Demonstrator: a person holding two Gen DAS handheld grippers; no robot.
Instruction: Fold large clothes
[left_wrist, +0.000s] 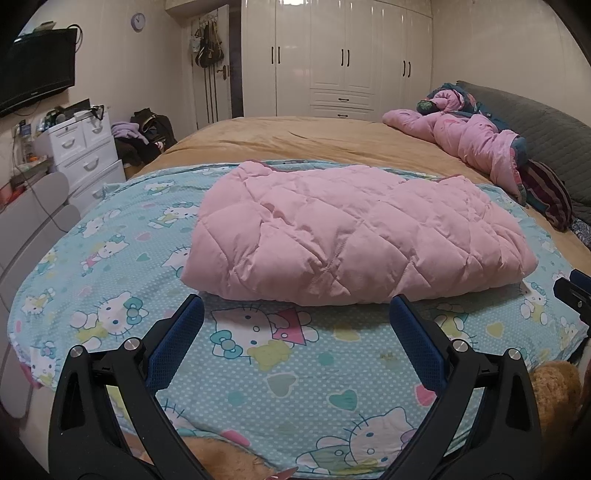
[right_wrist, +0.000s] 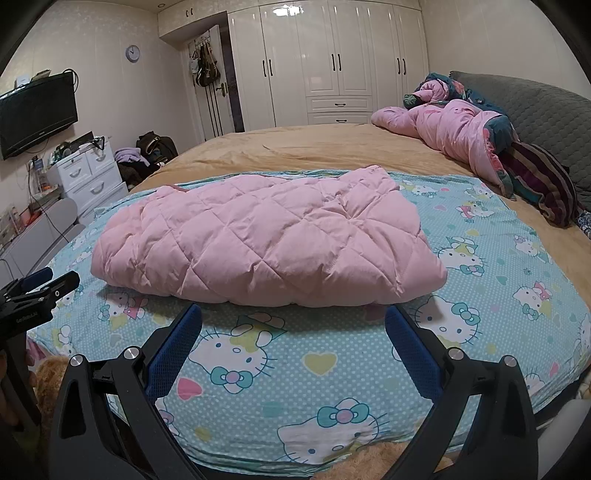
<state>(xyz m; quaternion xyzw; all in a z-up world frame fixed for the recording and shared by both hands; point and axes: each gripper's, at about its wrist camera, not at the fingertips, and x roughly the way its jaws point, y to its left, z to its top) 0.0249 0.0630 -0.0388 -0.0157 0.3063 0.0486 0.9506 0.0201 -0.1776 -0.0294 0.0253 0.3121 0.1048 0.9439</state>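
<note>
1. Far left on the wall hangs a black television (right_wrist: 37, 112), and near it below stands a white drawer unit (right_wrist: 90, 177) with clutter on its top.
2. Just right of the drawers, dark bags and a lilac garment (right_wrist: 129, 155) are heaped on the floor beside the bed.
3. The left gripper (left_wrist: 295, 314) hovers over the near edge of the bed, its blue-padded fingers (left_wrist: 177, 339) spread wide with nothing between them; the tips stop just short of the jacket's near fold.
4. A folded pink quilted jacket (left_wrist: 351, 232) lies in the middle of a light blue Hello Kitty sheet (left_wrist: 288, 365), which covers the near part of the bed; it is a puffy bundle, its long side running left to right.
5. The right gripper (right_wrist: 293, 315) sits near the jacket's right half, fingers (right_wrist: 413, 350) likewise spread apart and empty, not touching the cloth.
6. Beyond the sheet a tan bedspread (right_wrist: 314, 144) stretches to the far white wardrobe (right_wrist: 332, 62).
7. Far right, a crumpled pink duvet (right_wrist: 447, 129) with a dark floral side lies against a grey quilted headboard (right_wrist: 543, 110), and a striped cushion (right_wrist: 543, 177) rests just near it.
</note>
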